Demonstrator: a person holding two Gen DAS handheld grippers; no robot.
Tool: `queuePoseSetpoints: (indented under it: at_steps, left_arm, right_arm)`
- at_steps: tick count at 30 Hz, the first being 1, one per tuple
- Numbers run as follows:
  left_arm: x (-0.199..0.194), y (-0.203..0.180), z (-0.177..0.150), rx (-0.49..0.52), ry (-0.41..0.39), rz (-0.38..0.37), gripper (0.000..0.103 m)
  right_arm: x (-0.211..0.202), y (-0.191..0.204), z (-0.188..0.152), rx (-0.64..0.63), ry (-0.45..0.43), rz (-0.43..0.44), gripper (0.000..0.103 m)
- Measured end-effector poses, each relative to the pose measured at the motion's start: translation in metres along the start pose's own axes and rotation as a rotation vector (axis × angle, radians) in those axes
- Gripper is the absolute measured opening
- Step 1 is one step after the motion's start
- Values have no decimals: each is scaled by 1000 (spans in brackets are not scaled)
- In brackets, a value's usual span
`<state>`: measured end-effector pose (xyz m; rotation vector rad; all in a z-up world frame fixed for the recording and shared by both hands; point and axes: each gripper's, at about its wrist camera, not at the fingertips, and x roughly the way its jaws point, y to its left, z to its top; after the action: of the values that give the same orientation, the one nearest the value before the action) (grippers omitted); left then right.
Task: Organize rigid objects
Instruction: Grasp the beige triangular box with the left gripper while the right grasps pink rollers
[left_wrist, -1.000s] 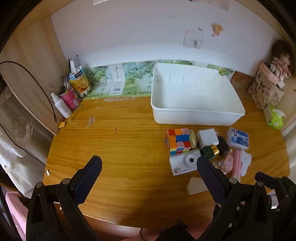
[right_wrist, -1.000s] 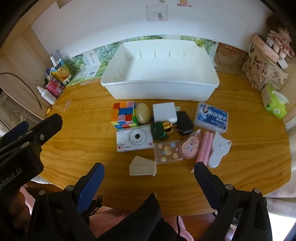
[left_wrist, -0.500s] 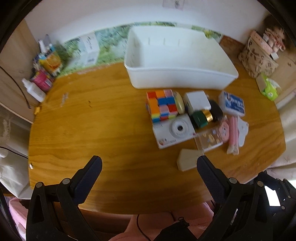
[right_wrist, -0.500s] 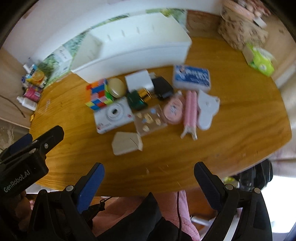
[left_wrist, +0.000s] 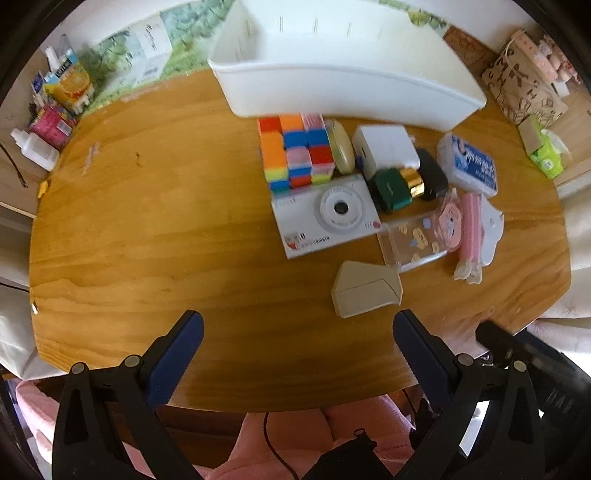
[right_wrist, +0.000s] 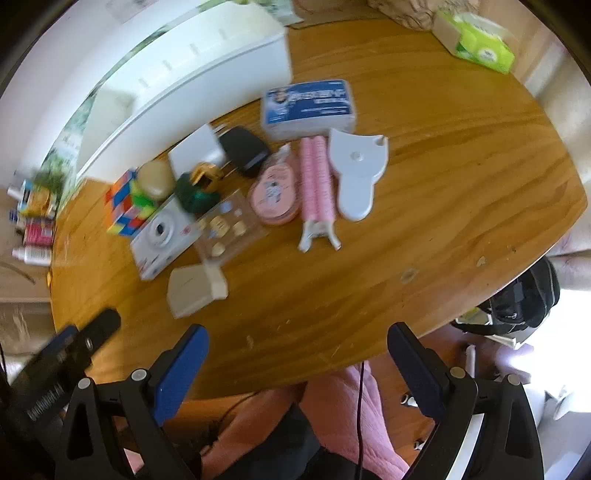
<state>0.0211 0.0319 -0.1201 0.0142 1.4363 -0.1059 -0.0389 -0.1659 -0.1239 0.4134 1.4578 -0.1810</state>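
Left hand-held gripper (left_wrist: 297, 332): jaws spread wide, nothing between them, low in the frame above the near edge of the tabletop (left_wrist: 147, 221). Right hand-held gripper (right_wrist: 297, 349): likewise spread wide and empty, over the near edge of the tabletop; the left tool's dark body shows at the lower left of the right wrist view.

White bin (left_wrist: 343, 74): upper centre of the left view, its interior bare where visible.

Items clustered in front of the bin, centre-right of the left view:
- colour cube (left_wrist: 295, 151), touching the bin's front wall in the picture
- beige oval case (left_wrist: 341, 147), just right of the cube
- white camera (left_wrist: 328, 218), below the cube, lens up
- white block (left_wrist: 386, 149) with a black block (left_wrist: 432, 177) at its right
- green bottle with gold cap (left_wrist: 395, 188), lying on its side between camera and black block
- blue-and-white box (left_wrist: 469, 164), right of the black block
- clear case with small charms (left_wrist: 413, 242), right of the camera
- pink round case (left_wrist: 450, 221), pink roll (left_wrist: 469, 229) and white flat piece (left_wrist: 491, 229), side by side at the right end
- beige wedge-shaped box (left_wrist: 365, 288), lying alone nearest the left gripper, just above its right finger

Background: bottles and cartons (left_wrist: 55, 99) at upper left; green tissue pack (right_wrist: 476, 40) at upper right of the right view. Both views are slightly blurred.
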Motion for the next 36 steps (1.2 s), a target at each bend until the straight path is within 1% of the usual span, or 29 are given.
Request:
queuePoseSetpoints:
  at_steps: [1, 3, 5, 8, 9, 12, 14, 18, 22, 24, 28, 30, 32, 33, 34, 36]
  left_arm:
    - [4, -2, 0, -3, 13, 0, 102]
    - [12, -7, -1, -8, 36, -3, 102]
    - [20, -13, 0, -8, 62, -5, 102]
    - [30, -21, 1, -13, 85, -7, 102]
    - [33, -23, 2, -18, 92, -2, 102]
    - [41, -25, 4, -42, 108, -1, 102]
    - [46, -25, 4, -62, 113, -3, 102]
    - [53, -23, 11, -102, 126, -13, 101]
    - [60, -18, 14, -155, 142, -21, 101]
    - [63, -17, 15, -168, 144, -23, 101]
    - [69, -12, 16, -191, 157, -20, 92]
    - [75, -8, 18, -207, 172, -18, 89]
    - [78, -7, 19, -223, 187, -25, 83]
    - [80, -4, 19, -234, 196, -35, 82]
    - [82, -2, 19, -241, 204, -39, 78]
    - [87, 2, 19, -254, 216, -45, 73]
  right_arm:
    - [4, -4, 3, 12, 4, 9, 94]
    - [12, -9, 10, 31, 16, 29, 92]
    - [25, -17, 16, 49, 40, 40, 92]
    - [40, -25, 23, 61, 78, 59, 82]
    - [46, -27, 26, 56, 94, 65, 81]
    - [59, -28, 35, 36, 121, 64, 78]
    - [67, -26, 43, 17, 130, 61, 74]
    - [77, -19, 58, -26, 130, 60, 72]
    - [77, -5, 73, -96, 117, 33, 64]
    - [77, 1, 80, -121, 117, 23, 59]
    - [78, 18, 103, -171, 126, -4, 51]
    - [78, 26, 109, -200, 126, -20, 47]
    - [80, 30, 109, -221, 127, -34, 41]
    - [81, 32, 111, -227, 129, -35, 38]
    - [80, 35, 115, -237, 128, -36, 31]
    - [80, 37, 117, -247, 133, -35, 30]
